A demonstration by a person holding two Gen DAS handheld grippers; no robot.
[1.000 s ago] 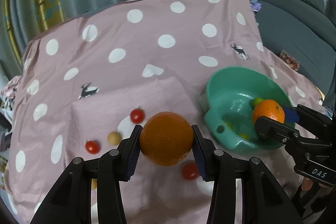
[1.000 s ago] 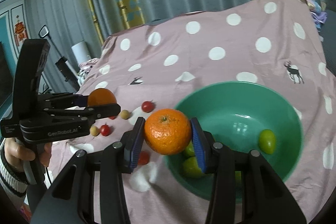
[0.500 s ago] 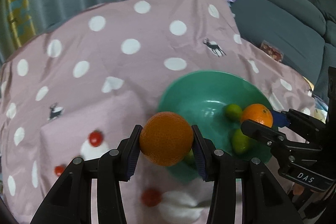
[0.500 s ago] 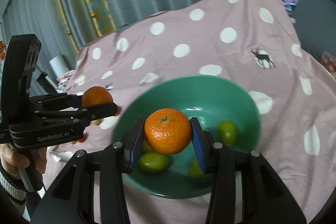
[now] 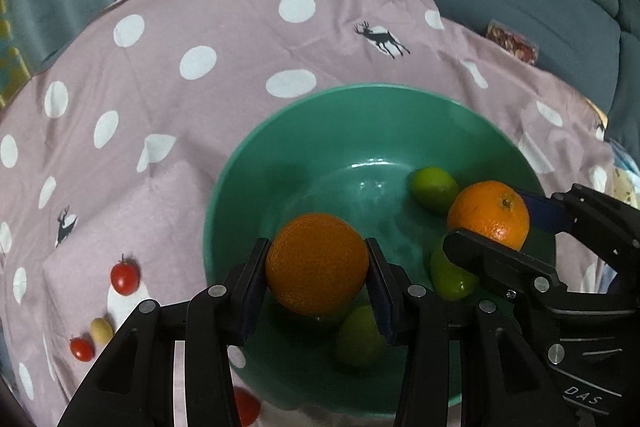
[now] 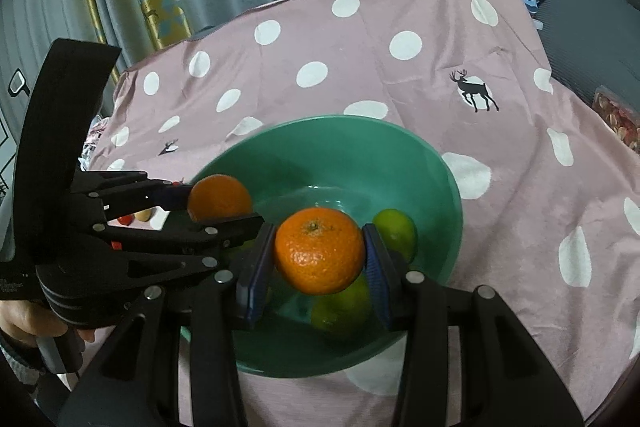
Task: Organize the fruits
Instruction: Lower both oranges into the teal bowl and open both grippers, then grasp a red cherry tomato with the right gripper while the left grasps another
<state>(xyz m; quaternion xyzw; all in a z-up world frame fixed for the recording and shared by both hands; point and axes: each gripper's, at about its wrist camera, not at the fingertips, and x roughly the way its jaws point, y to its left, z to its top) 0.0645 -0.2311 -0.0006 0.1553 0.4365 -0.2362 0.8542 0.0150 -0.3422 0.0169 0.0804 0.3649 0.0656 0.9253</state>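
1. Pink cloth [image 5: 224, 27] with white dots and small deer prints covers the surface; grey curtains hang behind, and a grey sofa [image 5: 540, 3] stands to the right.
2. One green bowl [image 5: 320, 131] sits on the cloth.
3. Two oranges are in view, each held over the bowl.
4. Left gripper [image 5: 317, 267] has its fingers clenched on one orange [image 5: 317, 263].
5. Right gripper [image 6: 319, 251] has its fingers clenched on the other orange [image 6: 319, 251]; from the left wrist it sits at the bowl's right side.
6. Three limes [image 5: 434, 187] lie inside the bowl, below and beside the oranges.
7. Three red cherry tomatoes [image 5: 125, 278] show on the cloth left of the bowl, one cut by the gripper at the bottom.
8. One small yellow fruit [image 5: 101, 331] lies between two of the tomatoes.
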